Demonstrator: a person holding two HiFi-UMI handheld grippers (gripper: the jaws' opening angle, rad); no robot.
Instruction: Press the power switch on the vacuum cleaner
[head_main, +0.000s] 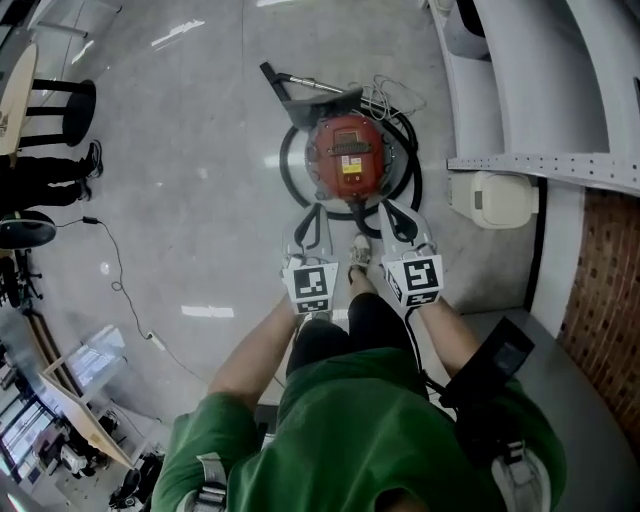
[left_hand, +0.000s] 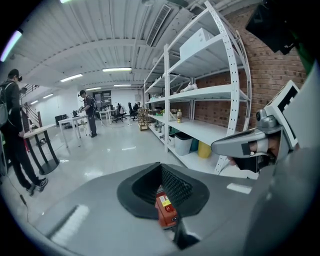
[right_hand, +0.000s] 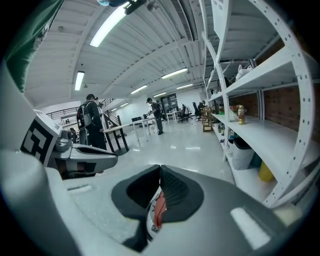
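The vacuum cleaner (head_main: 345, 160) is parked on the floor (head_main: 190, 200), dead ahead and just below. It's flanked by the left claw (head_main: 315, 212) and right claw (head_main: 389, 207), both pinched shut on nothing, neither clearly nearer. The power switch can't really be picked out.

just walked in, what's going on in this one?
A person in a green shirt stands over a red vacuum cleaner on the floor, with a gripper in each hand. The left gripper and right gripper both point down at the near edge of the vacuum, jaws shut and holding nothing. Neither tip is visibly on a switch, so the press doesn't look done yet.
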